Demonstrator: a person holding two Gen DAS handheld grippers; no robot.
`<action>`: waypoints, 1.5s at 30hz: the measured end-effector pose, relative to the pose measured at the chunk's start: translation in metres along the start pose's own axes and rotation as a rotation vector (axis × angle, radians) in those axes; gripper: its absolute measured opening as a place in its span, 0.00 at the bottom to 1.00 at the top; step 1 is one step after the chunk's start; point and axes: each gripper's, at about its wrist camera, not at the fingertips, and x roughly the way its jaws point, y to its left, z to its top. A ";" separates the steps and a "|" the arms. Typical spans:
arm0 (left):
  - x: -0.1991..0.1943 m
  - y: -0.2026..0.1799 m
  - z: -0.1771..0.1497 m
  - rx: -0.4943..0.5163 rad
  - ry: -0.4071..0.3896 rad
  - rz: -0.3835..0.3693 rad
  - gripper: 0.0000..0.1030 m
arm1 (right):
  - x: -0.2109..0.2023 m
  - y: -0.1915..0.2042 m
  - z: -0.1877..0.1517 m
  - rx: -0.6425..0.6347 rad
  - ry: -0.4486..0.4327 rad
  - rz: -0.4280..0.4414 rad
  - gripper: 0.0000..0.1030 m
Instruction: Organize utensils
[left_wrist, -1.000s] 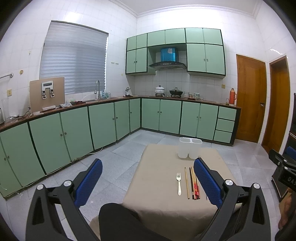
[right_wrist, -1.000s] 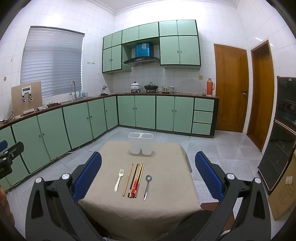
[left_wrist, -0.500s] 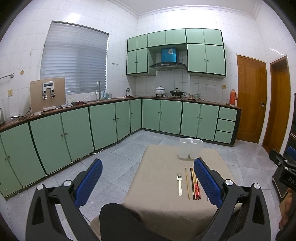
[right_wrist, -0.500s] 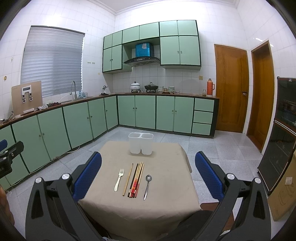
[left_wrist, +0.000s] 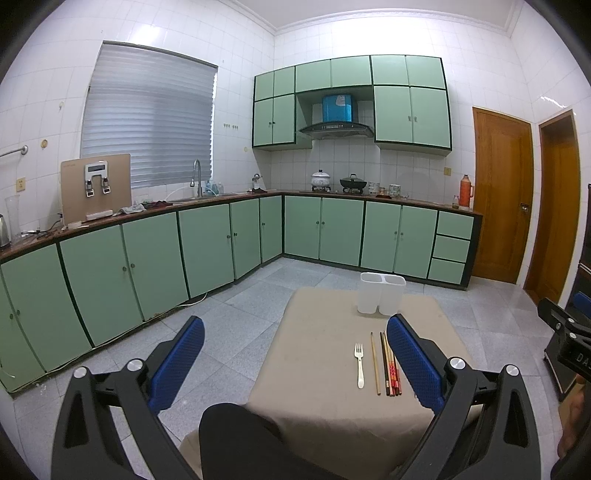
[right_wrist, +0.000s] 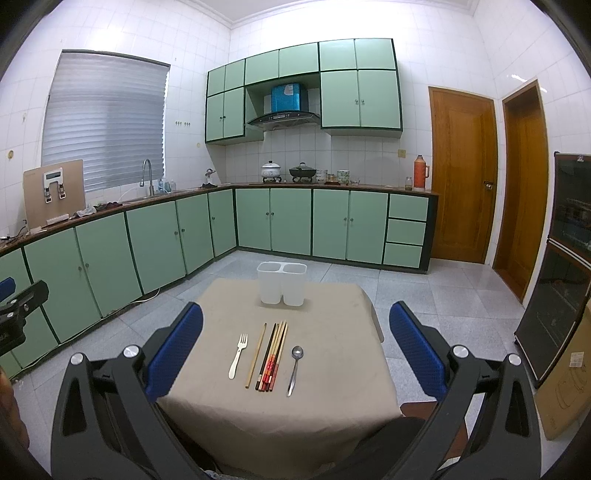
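Note:
A small table with a beige cloth (right_wrist: 332, 369) holds a white fork (right_wrist: 237, 355), several chopsticks (right_wrist: 271, 355) and a metal spoon (right_wrist: 295, 367), laid side by side. A white two-compartment holder (right_wrist: 282, 283) stands at the table's far edge. My right gripper (right_wrist: 295, 354) is open and empty, held above the table's near side. My left gripper (left_wrist: 295, 360) is open and empty, held left of the table. In the left wrist view the fork (left_wrist: 359, 363), chopsticks (left_wrist: 388, 363) and holder (left_wrist: 380, 293) show; the right blue finger (left_wrist: 413, 363) hides the spoon.
Green kitchen cabinets (right_wrist: 155, 243) run along the left and back walls, with tiled floor around the table. Wooden doors (right_wrist: 461, 192) stand at the right. A dark glass cabinet (right_wrist: 557, 266) and a cardboard box (right_wrist: 569, 387) stand to the right of the table.
The left wrist view has shifted slightly; the table and utensils sit a little lower and further right. The right gripper has not moved. Both stay open.

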 end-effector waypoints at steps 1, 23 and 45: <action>0.000 0.000 0.000 -0.001 0.001 0.000 0.94 | 0.000 0.000 0.000 0.000 0.000 0.000 0.95; 0.000 0.000 -0.001 0.001 0.002 0.000 0.94 | 0.000 0.002 0.000 -0.003 0.004 0.002 0.95; 0.186 -0.011 -0.049 0.013 0.381 -0.220 0.94 | 0.161 -0.004 -0.037 0.028 0.407 0.152 0.64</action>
